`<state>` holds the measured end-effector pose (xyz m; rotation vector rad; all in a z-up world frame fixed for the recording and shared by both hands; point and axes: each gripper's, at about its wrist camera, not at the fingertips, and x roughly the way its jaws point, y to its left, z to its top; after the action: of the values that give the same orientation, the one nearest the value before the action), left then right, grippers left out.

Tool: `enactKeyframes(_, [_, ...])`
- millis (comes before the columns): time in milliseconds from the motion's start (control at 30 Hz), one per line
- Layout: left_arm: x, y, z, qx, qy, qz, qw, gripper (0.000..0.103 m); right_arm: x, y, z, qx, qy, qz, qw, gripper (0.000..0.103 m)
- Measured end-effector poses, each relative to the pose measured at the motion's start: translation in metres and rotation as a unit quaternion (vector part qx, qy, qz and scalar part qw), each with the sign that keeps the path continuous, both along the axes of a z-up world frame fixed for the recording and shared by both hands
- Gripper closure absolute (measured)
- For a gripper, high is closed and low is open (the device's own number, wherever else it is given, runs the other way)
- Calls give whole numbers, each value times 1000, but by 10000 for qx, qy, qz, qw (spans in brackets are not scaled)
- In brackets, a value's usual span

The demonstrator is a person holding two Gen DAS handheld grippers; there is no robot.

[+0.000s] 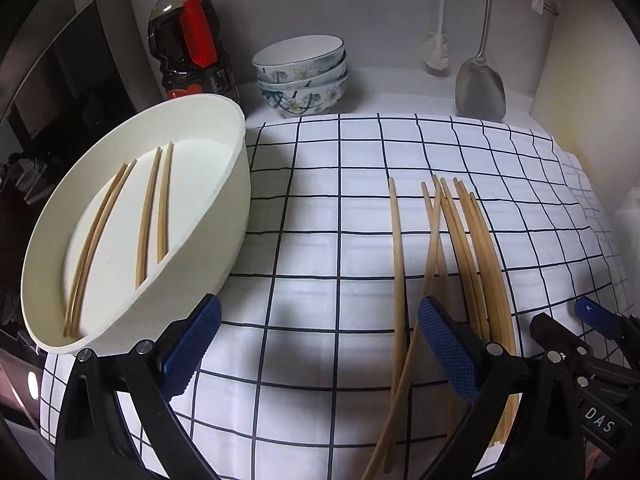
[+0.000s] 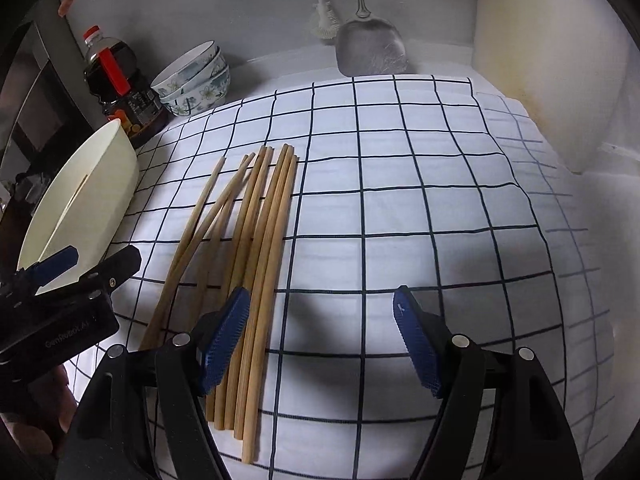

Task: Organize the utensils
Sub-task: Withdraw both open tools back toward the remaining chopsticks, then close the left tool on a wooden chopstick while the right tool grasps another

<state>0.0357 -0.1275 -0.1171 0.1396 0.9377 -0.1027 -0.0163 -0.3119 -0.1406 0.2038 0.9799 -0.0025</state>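
Several loose wooden chopsticks (image 1: 452, 240) lie in a fan on the checked cloth (image 1: 320, 208), seen too in the right wrist view as chopsticks (image 2: 256, 240). A white oval container (image 1: 224, 216) at the left holds several more chopsticks (image 1: 152, 212). My left gripper (image 1: 320, 348) is open just above the cloth. Its right finger (image 1: 448, 352) is over the fan's left side, and no pad presses on a stick. My right gripper (image 2: 320, 340) is open too, with its left finger (image 2: 224, 340) above the pile. Each gripper shows in the other's view: right gripper (image 1: 564, 316), left gripper (image 2: 96, 260).
A dark sauce bottle (image 1: 188, 40) and stacked flowered bowls (image 1: 300, 76) stand behind the container. A metal spatula (image 1: 480, 88) and a white brush (image 1: 436, 52) lean on the back wall. A pale wall (image 2: 540, 80) closes off the right side.
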Motion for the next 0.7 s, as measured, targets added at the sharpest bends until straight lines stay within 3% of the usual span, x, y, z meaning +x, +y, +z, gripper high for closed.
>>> enactKeyframes(700, [7, -5, -19, 30, 293, -33, 9996, 6, 2, 11, -16, -432, 174, 153, 9988, 32])
